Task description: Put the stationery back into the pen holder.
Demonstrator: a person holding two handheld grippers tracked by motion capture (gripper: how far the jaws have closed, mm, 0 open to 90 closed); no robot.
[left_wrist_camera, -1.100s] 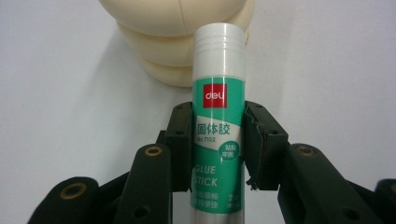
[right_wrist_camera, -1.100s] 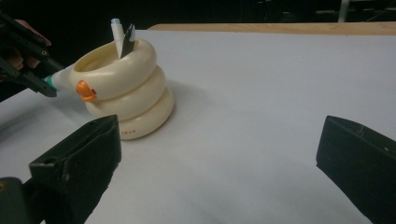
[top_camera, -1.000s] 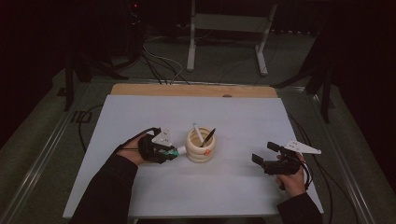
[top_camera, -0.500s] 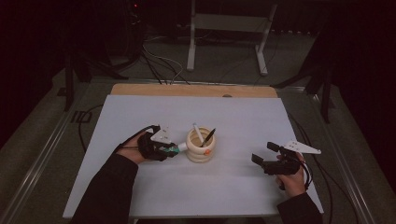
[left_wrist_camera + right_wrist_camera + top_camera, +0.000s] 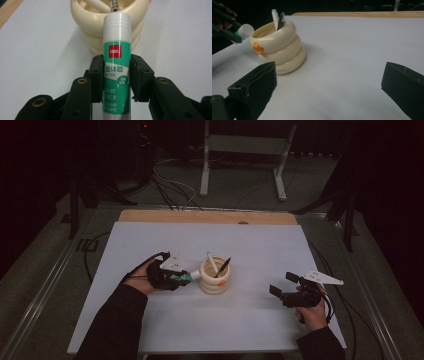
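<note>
Left claw [image 5: 117, 75] clenched on the glue stick [image 5: 116, 62], green label, white cap; cap end sits level with the rim of the cream ringed pen holder [image 5: 215, 276], close to touching; holder stands mid-table [image 5: 260, 245] with 2 pens [image 5: 218, 265] inside; right claw [image 5: 284, 284] released, jaws wide, nothing between them, well apart to the holder's right.

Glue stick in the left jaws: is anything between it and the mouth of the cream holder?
Nothing visible. The glue stick points its white cap at the holder rim; the two pens inside lean toward the far side.
</note>
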